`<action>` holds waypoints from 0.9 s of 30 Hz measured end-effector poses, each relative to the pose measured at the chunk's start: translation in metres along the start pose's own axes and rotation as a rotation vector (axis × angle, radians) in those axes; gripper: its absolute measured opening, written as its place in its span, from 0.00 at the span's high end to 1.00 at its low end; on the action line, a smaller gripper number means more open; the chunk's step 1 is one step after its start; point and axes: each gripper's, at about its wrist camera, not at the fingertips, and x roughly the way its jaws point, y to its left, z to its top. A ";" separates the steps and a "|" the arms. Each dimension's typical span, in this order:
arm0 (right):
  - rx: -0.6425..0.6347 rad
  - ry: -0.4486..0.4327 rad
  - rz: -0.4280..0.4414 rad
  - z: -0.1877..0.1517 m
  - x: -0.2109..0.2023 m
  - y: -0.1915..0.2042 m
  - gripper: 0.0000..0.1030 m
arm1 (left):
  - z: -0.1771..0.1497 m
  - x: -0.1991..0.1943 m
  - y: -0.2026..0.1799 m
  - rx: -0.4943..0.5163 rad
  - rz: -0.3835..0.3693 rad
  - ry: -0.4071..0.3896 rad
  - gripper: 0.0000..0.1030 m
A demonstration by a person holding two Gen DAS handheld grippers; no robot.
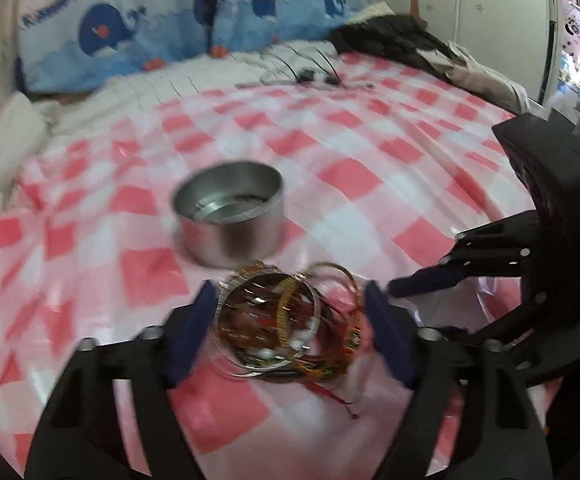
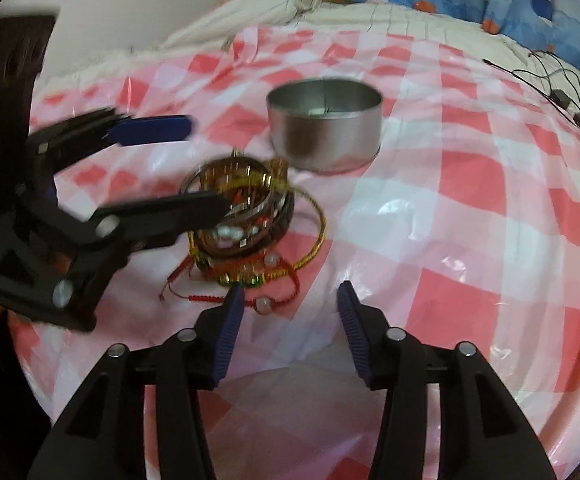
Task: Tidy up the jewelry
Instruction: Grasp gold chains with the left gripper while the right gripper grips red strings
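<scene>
A pile of bracelets and bangles (image 1: 286, 320), gold, silver, beaded and red cord, lies on the pink checked cloth; it also shows in the right wrist view (image 2: 250, 224). A round silver tin (image 1: 230, 220) stands open just beyond it, also in the right wrist view (image 2: 324, 126). My left gripper (image 1: 290, 300) is open, its blue pads either side of the pile; from the right wrist view it (image 2: 208, 168) reaches in from the left. My right gripper (image 2: 290, 296) is open and empty, just short of the pile; it shows at the right of the left wrist view (image 1: 422, 284).
The pink and white checked plastic cloth (image 1: 370, 184) covers a bed. Blue whale-print cushions (image 1: 130, 36) line the far side. Black cables and small devices (image 1: 310, 74) lie at the back, and dark clothing (image 1: 402, 40) is heaped at the back right.
</scene>
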 end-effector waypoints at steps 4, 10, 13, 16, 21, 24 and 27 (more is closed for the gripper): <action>0.024 0.006 0.006 -0.002 -0.002 -0.006 0.94 | -0.006 0.014 0.003 -0.040 -0.041 0.076 0.86; 0.075 -0.013 0.016 0.001 -0.007 -0.016 0.91 | -0.005 -0.005 0.021 -0.149 -0.092 0.001 0.97; 0.102 -0.059 0.027 0.004 -0.013 -0.017 0.29 | -0.003 -0.017 0.031 -0.190 -0.100 -0.040 0.97; 0.075 -0.094 0.039 0.008 -0.014 -0.009 0.28 | 0.000 -0.025 0.036 -0.219 -0.120 -0.069 0.97; 0.129 -0.093 0.122 0.016 0.004 -0.010 0.28 | 0.000 -0.023 0.033 -0.207 -0.127 -0.055 0.97; 0.101 -0.061 0.170 0.015 0.008 -0.003 0.63 | 0.000 -0.021 0.031 -0.201 -0.123 -0.049 0.97; 0.066 -0.048 0.137 0.013 0.004 0.003 0.90 | 0.000 -0.023 0.033 -0.206 -0.110 -0.052 0.97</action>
